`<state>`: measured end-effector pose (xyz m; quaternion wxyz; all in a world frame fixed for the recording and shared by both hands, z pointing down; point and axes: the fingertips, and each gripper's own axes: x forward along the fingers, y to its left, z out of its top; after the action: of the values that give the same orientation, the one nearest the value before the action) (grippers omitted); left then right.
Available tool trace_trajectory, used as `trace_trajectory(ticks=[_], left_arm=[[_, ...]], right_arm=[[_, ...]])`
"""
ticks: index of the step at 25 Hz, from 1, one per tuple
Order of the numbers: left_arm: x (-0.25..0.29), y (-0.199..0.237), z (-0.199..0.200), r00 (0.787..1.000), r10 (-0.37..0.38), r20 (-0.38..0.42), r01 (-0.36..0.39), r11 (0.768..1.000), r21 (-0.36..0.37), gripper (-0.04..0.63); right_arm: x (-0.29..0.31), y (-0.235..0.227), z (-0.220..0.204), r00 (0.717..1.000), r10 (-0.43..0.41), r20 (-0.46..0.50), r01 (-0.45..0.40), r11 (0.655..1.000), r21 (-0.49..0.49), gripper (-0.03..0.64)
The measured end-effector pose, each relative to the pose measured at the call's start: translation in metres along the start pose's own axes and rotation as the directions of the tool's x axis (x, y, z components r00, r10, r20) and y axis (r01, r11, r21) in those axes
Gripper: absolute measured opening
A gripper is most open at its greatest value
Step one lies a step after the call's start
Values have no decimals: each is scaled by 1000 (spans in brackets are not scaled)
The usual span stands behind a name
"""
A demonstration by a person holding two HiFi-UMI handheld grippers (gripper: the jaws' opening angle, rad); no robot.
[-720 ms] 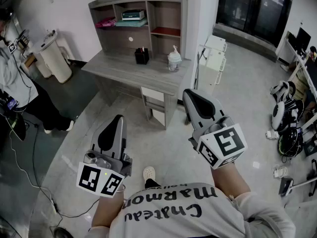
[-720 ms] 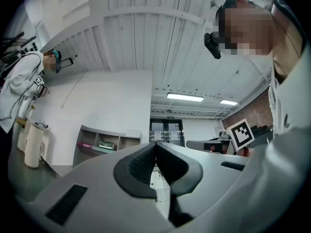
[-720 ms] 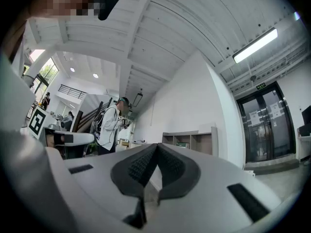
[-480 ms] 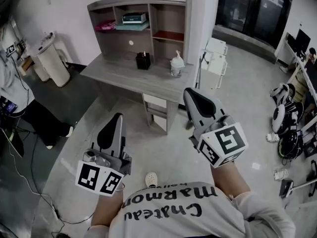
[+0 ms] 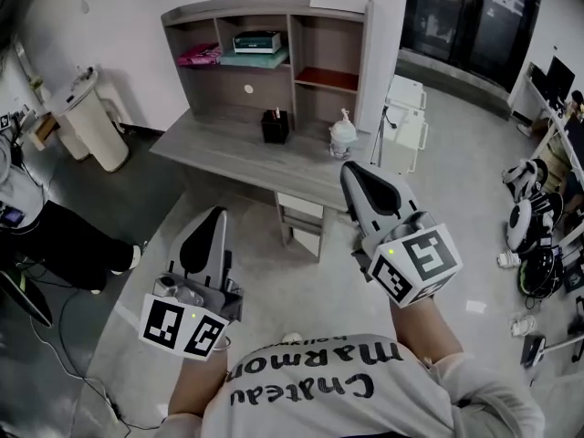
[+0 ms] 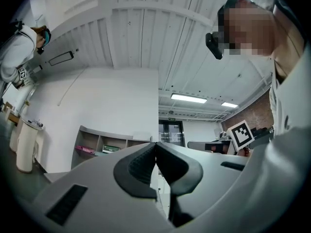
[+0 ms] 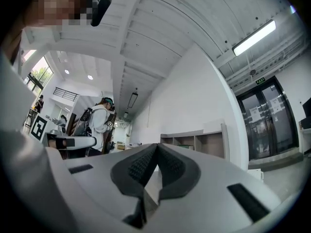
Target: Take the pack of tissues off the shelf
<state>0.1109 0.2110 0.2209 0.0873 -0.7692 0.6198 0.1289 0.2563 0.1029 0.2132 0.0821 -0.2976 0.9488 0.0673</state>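
A grey desk (image 5: 239, 151) with a shelf unit (image 5: 271, 11) stands ahead against the wall. In the unit's upper left compartment lies a flat pink pack (image 5: 199, 55), with a white-and-teal box (image 5: 255, 42) to its right. My left gripper (image 5: 213, 219) is held low over the floor, well short of the desk, shut and empty. My right gripper (image 5: 353, 172) is shut too, with its tip near the desk's front right corner and nothing in it. The left gripper view shows the left gripper (image 6: 156, 144) pointing toward the shelf unit (image 6: 97, 141) and the pink pack (image 6: 83, 150). The right gripper (image 7: 157, 147) points up past the shelf unit (image 7: 194, 141).
On the desk stand a black pen holder (image 5: 275, 127) and a white dispenser tub (image 5: 343, 140). A white bin (image 5: 87, 117) is left of the desk, a white cabinet (image 5: 407, 117) right of it. A person (image 5: 16, 210) stands at the far left; gear and cables (image 5: 529, 226) litter the floor at right.
The desk and shelf have shifted right and a little lower in the head view. The person at the left has slid toward the frame's edge. Both grippers stay shut in much the same place.
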Motion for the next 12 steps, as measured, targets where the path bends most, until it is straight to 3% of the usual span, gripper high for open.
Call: trace_trajectory(ticks=[12], left_arm=[[29, 125, 9, 1000, -5, 15, 5, 1000, -8, 15]], right_arm=[[124, 6, -9, 999, -31, 25, 31, 999, -13, 8]])
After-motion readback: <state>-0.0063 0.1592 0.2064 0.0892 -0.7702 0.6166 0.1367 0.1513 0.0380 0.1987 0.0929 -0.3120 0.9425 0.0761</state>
